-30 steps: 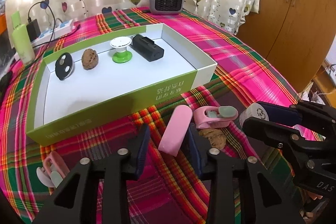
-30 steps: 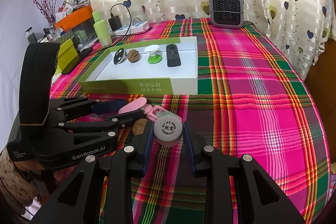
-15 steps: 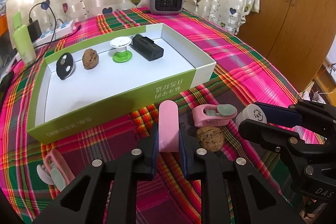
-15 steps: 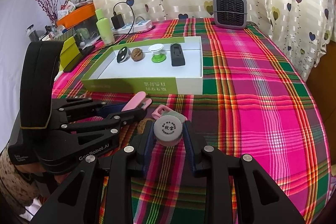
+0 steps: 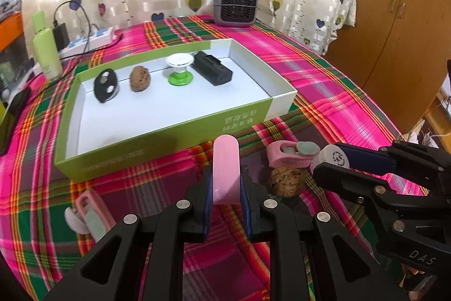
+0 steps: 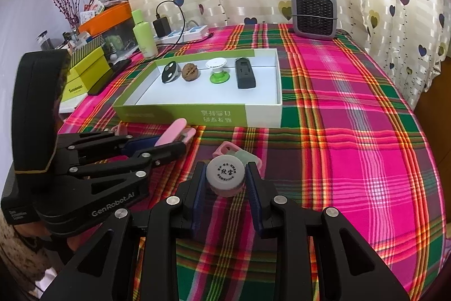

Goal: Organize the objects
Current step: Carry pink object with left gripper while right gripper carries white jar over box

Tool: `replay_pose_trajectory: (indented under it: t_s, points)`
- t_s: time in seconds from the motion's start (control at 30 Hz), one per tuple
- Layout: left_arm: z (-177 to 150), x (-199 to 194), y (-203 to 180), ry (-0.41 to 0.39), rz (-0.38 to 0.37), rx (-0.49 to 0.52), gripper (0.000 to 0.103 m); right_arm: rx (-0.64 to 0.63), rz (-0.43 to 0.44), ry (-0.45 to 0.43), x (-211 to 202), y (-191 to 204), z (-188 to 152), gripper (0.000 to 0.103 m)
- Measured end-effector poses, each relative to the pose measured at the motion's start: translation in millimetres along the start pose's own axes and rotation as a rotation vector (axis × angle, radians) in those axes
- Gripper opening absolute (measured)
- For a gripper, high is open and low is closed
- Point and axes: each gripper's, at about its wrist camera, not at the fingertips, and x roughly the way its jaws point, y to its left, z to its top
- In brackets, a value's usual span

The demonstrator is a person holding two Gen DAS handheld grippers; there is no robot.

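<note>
A second ago the left gripper [image 5: 225,188] stood open around the leaning pink case [image 5: 225,168]; now its jaws are clamped on it, upright, just off the cloth in front of the green box [image 5: 169,137], so it looks ready to carry over. The right gripper [image 6: 225,182] holds the small white jar [image 6: 225,178] as before. The box's near wall must be cleared; its front floor is bare, while a walnut [image 5: 284,181] lies close beside the left jaws.
</note>
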Motion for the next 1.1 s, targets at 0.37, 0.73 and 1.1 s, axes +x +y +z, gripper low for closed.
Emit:
replay_pose_trajectory:
  t_s: [0.37, 0.73, 1.1]
  points:
    - [-5, -15, 10, -0.024, 0.033, -0.028, 0.016, -0.034, 0.027, -0.004, 5, 16, 7, 0.029]
    - [-7, -21, 17, -0.034, 0.069, -0.06, 0.016, -0.046, 0.042, 0.001, 11, 23, 10, 0.029]
    - [2, -35, 29, -0.07, 0.091, -0.096, 0.016, -0.069, 0.062, -0.023, 11, 32, 25, 0.029]
